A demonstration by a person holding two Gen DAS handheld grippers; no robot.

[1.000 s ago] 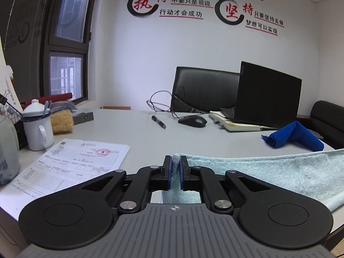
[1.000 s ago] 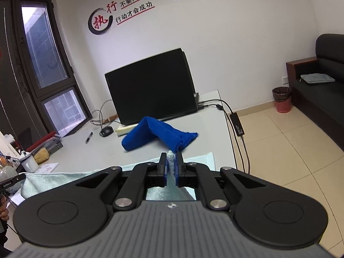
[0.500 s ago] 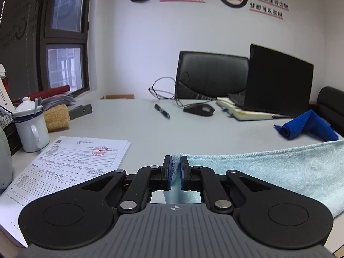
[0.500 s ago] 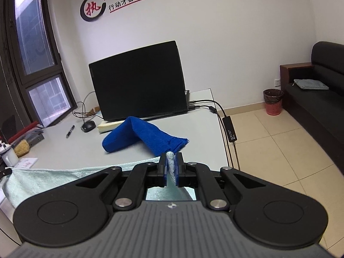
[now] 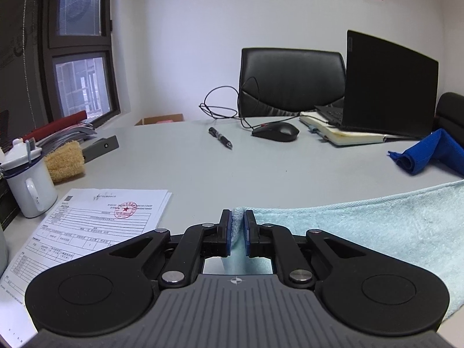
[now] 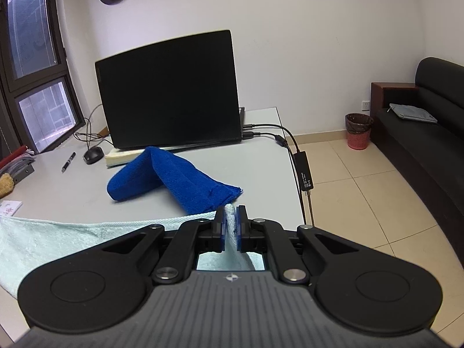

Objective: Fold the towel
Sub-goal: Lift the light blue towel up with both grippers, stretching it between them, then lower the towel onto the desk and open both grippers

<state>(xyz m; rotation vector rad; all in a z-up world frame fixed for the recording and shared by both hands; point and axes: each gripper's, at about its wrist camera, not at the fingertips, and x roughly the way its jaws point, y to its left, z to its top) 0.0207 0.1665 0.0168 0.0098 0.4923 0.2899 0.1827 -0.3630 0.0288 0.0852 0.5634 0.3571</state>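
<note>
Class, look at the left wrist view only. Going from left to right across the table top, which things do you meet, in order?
White mug → straw-coloured brush → printed form → pen → black mouse → notebook → dark blue cloth.

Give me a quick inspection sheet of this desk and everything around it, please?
Surface: pale grey desk.
Job's things: light blue terry towel, stretched between both grippers.
Clutter: crumpled dark blue cloth, black laptop, black mouse, pen, printed forms, white mug.
Grippers: left gripper and right gripper each pinch a towel corner.
Cables: black leads hang off the desk edge.
Surroundings: black sofa, red bin.
</note>
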